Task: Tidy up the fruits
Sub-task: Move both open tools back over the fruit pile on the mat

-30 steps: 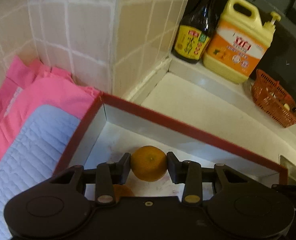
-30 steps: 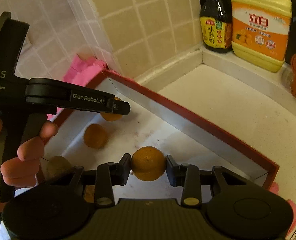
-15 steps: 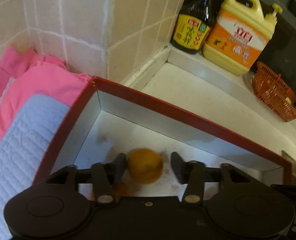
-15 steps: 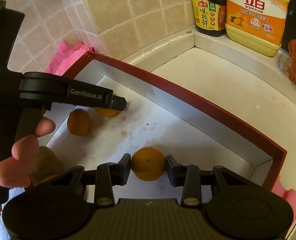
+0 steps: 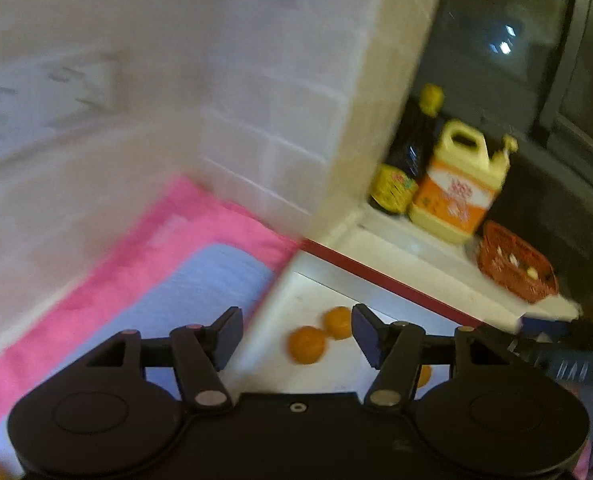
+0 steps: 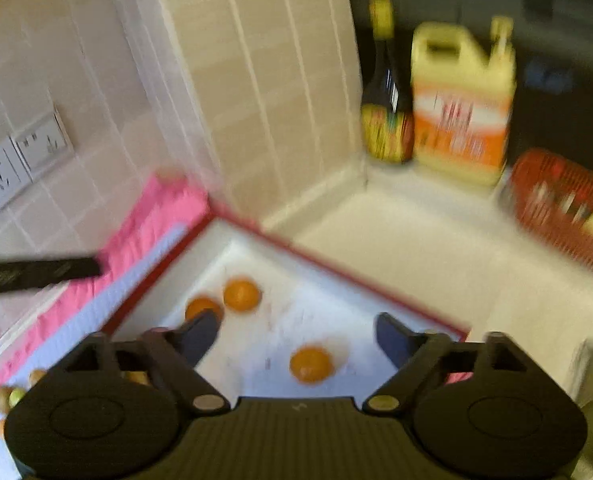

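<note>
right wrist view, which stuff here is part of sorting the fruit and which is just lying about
Part of the job: three oranges, red-rimmed box, small fruits outside it.

Just lying about: soy sauce bottle, detergent jug, red basket, pink cloth, wall sockets.

3 oranges [image 6: 310, 364] lie loose in red-rimmed box [image 6: 380, 284]: 2 touching nr far-left corner, 1 apart nr right edge.

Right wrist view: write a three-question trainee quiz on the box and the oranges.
1. True or false: the right gripper grips an orange.
2. How many oranges lie in the red-rimmed box?
3. What stands left of the yellow jug? A) dark bottle B) red basket C) wall socket

Key: 1 false, its jaws are opening and the nearest orange lies free below; 2 three; 3 A, the dark bottle.
</note>
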A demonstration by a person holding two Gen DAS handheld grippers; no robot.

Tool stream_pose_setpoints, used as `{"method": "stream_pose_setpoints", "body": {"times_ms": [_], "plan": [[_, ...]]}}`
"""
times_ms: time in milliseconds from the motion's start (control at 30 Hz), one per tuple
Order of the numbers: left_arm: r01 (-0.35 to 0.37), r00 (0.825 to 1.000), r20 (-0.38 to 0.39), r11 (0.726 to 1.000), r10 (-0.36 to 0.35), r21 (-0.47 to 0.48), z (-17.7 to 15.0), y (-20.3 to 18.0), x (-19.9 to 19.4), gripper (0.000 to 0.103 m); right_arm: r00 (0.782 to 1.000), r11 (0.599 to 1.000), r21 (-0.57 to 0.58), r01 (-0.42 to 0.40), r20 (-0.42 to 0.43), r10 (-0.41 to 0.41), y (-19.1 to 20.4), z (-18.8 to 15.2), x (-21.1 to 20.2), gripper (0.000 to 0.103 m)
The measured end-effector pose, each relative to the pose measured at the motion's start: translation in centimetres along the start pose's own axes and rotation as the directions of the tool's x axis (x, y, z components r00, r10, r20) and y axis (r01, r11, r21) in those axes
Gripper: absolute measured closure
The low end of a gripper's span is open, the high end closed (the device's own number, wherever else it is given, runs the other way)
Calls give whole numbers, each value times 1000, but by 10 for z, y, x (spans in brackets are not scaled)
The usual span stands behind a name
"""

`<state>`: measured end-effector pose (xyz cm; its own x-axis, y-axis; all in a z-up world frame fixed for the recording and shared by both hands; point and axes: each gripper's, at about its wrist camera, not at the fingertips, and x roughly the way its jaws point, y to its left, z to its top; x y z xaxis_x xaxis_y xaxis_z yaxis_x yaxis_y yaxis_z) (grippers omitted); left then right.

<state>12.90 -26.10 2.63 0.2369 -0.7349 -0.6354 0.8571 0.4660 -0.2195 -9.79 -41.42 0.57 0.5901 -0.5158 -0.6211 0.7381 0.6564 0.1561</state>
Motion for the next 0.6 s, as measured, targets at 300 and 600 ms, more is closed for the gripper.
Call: {"method": "stream_pose_setpoints", "body": {"times_ms": [300, 600], "plan": [[-270, 944, 159, 955, 288, -123, -31, 77, -167, 26, 941, 971, -41, -234, 240, 237, 59, 28, -73, 0], [-434, 859, 162, 859, 485, -270, -92, 125, -268, 24, 914, 916, -243, -319, 177, 365, 165, 2, -73, 0]]}}
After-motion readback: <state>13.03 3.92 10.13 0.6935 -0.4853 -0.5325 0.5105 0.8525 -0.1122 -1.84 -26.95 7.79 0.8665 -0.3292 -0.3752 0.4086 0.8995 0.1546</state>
